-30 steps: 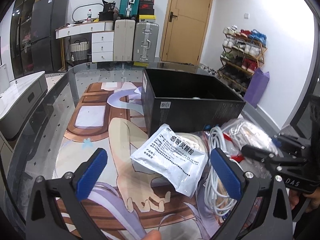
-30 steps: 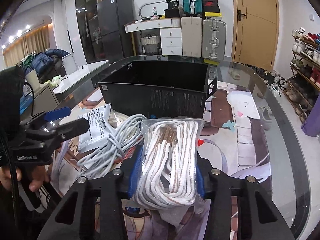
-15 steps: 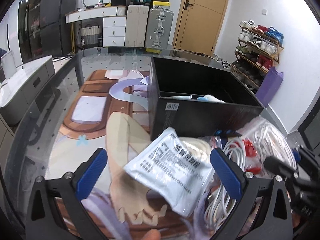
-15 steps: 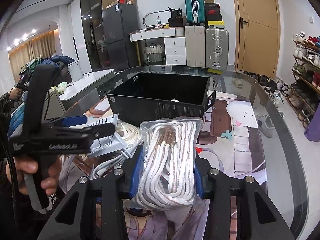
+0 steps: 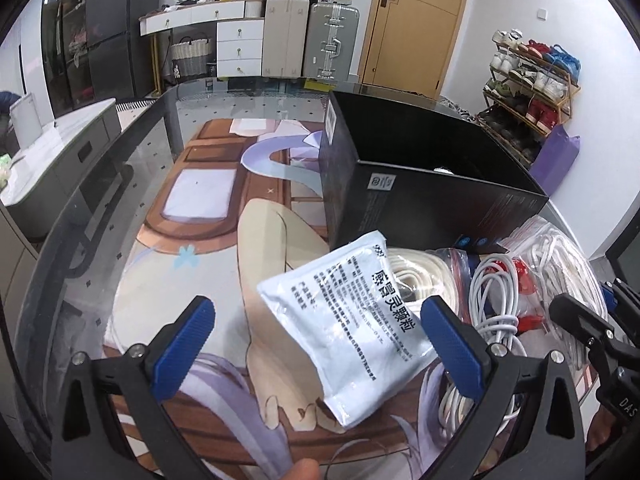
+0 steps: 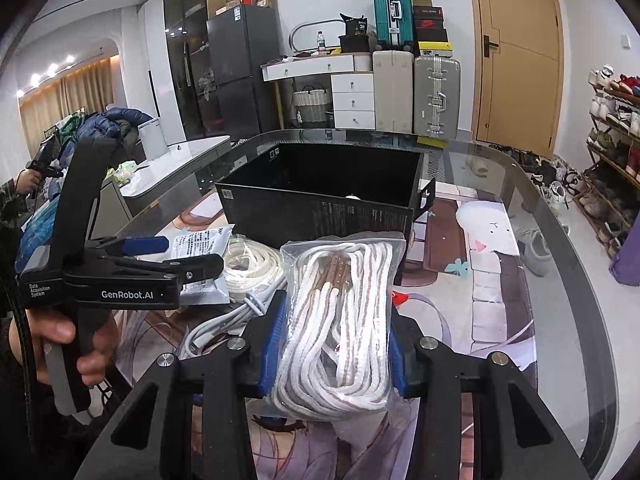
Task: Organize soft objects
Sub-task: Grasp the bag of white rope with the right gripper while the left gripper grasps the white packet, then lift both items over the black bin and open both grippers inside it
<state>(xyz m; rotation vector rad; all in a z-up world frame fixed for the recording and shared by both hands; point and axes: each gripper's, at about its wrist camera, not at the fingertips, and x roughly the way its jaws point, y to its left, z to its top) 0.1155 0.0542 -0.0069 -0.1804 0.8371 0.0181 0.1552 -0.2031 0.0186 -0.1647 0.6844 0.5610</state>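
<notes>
Landmark: black box (image 6: pixel 320 204), open-topped, set on the glass table (image 6: pixel 560 280) over a printed mat (image 5: pixel 200 216).

1. Right gripper (image 6: pixel 332 344). Blue pads are seen closed against both sides of a clear bag of white rope (image 6: pixel 340 320); the bag is gripped at its lower half and stands upright between the pads, on the near side of the box, its top edge level with the box's front wall.

2. Left gripper (image 5: pixel 316 344). Fingers are held wide apart and nothing is gripped. Between them, lower down, a white sachet (image 5: pixel 352 320) with black print is seen, lying tilted on the mat, on the near side of the box and close to its front left corner.

3. Bagged cream cord (image 5: pixel 416 276). Found directly behind the sachet, against the front wall of the box, partly covered by the sachet.

4. White cable coil (image 5: pixel 492 304). Laid right of the cream cord, in front of the box; red connectors are seen beside it.

5. Box contents: a small pale item shows just above the front rim; it cannot be identified.
</notes>
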